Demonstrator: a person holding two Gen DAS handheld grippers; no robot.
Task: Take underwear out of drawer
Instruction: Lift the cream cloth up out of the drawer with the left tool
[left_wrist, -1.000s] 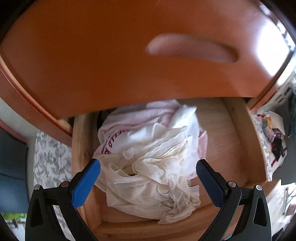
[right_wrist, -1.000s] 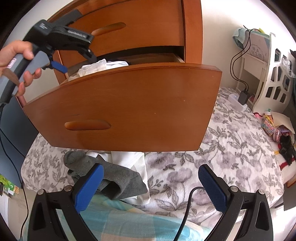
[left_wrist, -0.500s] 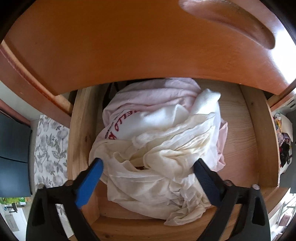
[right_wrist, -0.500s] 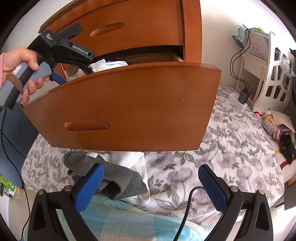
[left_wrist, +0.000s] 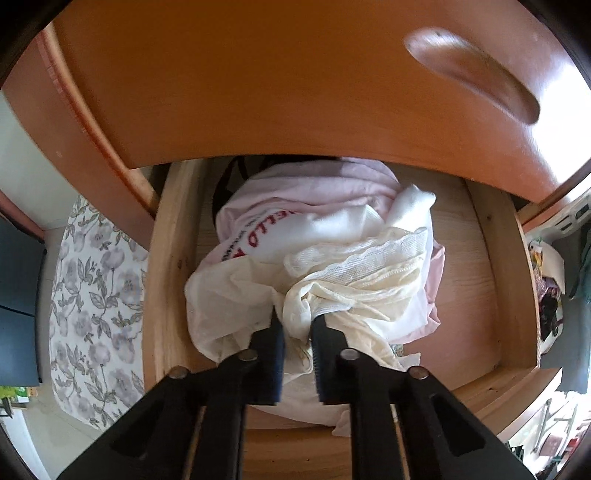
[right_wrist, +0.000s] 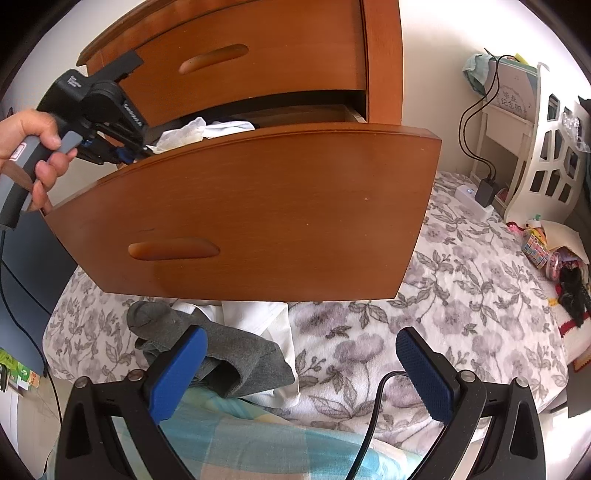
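Note:
The open wooden drawer (left_wrist: 173, 277) holds a heap of clothes. Cream underwear (left_wrist: 369, 288) lies crumpled on top of a white piece with red letters (left_wrist: 332, 229) and a pink one (left_wrist: 314, 192). My left gripper (left_wrist: 297, 322) points down into the heap; its jaws are closing and pinch a fold of the cream cloth. In the right wrist view a hand (right_wrist: 33, 147) holds the left gripper (right_wrist: 122, 155) over the drawer front (right_wrist: 277, 206), where pale cloth (right_wrist: 184, 134) peeks out. My right gripper (right_wrist: 301, 338) stands open above the bed, holding nothing.
A shut upper drawer front (left_wrist: 295, 74) overhangs the open one. Below on the floral bedspread (right_wrist: 443, 295) lie a grey garment (right_wrist: 221, 354) and a white one (right_wrist: 266, 321). A black cable (right_wrist: 373, 417) crosses a blue-checked cloth (right_wrist: 258, 435). A charger (right_wrist: 484, 190) sits at the right.
My left gripper went down into the drawer and its wide-open jaws came together on a fold of the cream cloth. The right gripper kept still and open.

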